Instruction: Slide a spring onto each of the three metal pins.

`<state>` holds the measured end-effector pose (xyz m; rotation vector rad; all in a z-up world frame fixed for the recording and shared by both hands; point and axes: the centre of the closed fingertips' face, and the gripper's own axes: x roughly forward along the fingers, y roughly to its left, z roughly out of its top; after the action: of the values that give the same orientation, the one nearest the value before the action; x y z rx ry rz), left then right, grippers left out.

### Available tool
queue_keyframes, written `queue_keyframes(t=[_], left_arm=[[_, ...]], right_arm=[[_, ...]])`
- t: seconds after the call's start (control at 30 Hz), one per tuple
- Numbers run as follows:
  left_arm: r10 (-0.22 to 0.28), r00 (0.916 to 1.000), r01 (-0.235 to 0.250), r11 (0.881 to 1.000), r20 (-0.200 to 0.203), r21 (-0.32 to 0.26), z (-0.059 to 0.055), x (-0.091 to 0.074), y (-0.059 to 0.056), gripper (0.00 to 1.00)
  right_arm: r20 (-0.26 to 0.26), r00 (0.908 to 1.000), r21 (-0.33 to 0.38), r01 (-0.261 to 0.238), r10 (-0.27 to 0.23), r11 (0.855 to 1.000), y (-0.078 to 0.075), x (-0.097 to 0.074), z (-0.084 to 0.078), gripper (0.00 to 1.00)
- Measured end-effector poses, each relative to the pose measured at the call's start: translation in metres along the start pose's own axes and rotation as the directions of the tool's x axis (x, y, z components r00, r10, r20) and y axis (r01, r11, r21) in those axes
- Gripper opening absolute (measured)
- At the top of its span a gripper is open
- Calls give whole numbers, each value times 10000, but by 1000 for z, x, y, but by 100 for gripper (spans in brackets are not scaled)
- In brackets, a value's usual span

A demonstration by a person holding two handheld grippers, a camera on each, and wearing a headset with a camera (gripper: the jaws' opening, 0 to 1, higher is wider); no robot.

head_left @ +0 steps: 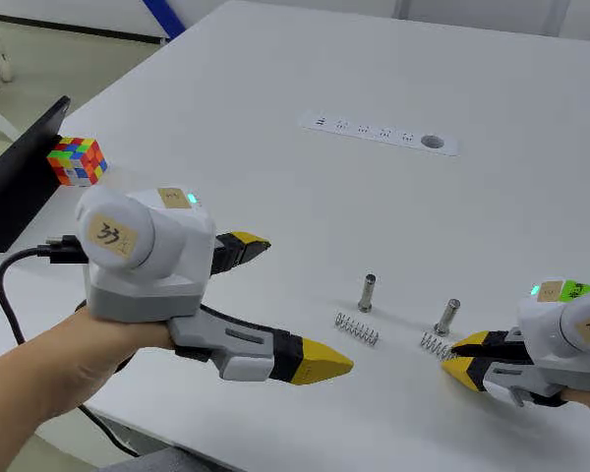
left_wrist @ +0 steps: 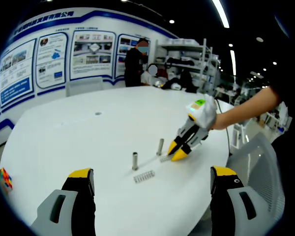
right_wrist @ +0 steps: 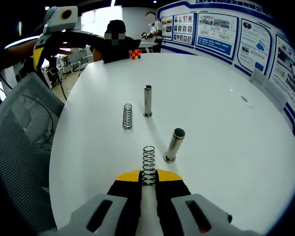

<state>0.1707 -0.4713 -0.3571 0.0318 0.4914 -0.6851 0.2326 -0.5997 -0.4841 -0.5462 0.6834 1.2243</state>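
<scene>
Two short metal pins stand upright on the white table, one (head_left: 368,292) to the left of the other (head_left: 447,317). A spring (head_left: 357,328) lies flat in front of the left pin. A second spring (head_left: 436,345) lies beside the right pin (right_wrist: 174,145), and my right gripper (right_wrist: 148,181) is shut on the near end of this spring (right_wrist: 148,164), low at the table. My left gripper (head_left: 290,300) hovers wide open to the left of the pins, holding nothing. From the left gripper view, the loose spring (left_wrist: 144,176) lies ahead between the jaws, with the pins (left_wrist: 135,161) behind it.
A Rubik's cube (head_left: 77,161) and a dark tilted screen (head_left: 15,182) sit at the far left edge. A flush power strip (head_left: 379,133) is set into the table further back. A black cable (head_left: 10,295) trails from the left gripper. A mesh chair (right_wrist: 24,147) stands beside the table.
</scene>
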Motion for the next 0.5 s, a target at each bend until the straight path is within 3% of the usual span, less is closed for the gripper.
queue_keyframes(t=[0.33,0.5], left_arm=[[-3,10000,3,10000,33,23,0,-2,-6,100],[-244,9997,243,9997,32,89,1,0,-14,97]], right_arm=[[182,9997,-234,-183,187,9996,6,-7,9,11],[196,9989,-875,-399,418,9954,14,-19,17,11]])
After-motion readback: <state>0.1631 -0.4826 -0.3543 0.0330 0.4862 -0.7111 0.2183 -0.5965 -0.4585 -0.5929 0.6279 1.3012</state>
